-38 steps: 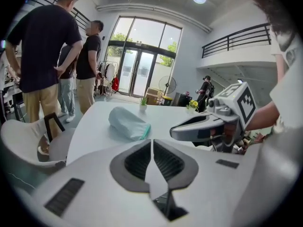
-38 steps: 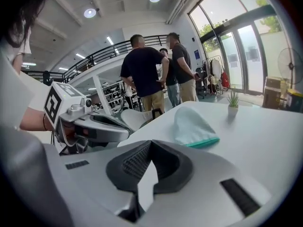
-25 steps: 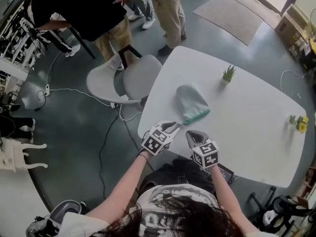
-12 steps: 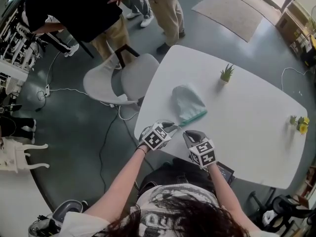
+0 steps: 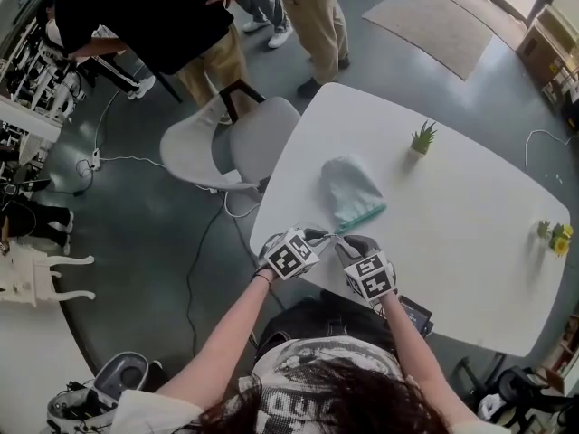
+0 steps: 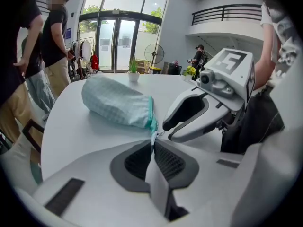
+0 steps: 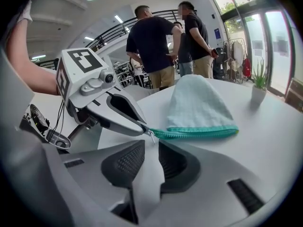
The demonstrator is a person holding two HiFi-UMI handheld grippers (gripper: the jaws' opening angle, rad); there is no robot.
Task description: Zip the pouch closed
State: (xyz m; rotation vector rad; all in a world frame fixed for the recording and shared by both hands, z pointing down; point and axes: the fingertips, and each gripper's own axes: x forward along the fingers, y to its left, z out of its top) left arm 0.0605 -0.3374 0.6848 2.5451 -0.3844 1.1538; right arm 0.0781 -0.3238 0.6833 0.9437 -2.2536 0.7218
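A pale green pouch [image 5: 351, 188] with a teal zipper [image 5: 364, 214] lies on the white table [image 5: 470, 242]. My left gripper [image 5: 327, 234] has just been closing, and its jaws now pinch the zipper's near end [image 6: 152, 135]. In the right gripper view its fingertips [image 7: 140, 126] meet on the teal tape beside a small metal pull [image 7: 150, 136]. My right gripper [image 5: 347, 242] sits close beside it. Its jaws have just been opening and stand apart [image 7: 147, 150], with nothing pressed between them. The pouch [image 7: 199, 108] lies flat beyond them.
A small potted plant [image 5: 422, 137] stands behind the pouch, and yellow flowers [image 5: 554, 233] sit at the table's right edge. A grey chair [image 5: 226, 143] and standing people [image 5: 181, 25] are off the table's far left. A dark flat device [image 5: 414, 315] lies at the near edge.
Both grippers have sunk and drawn together at the pouch's near corner. The left jaws have closed on the zipper end, and the right jaws have parted.
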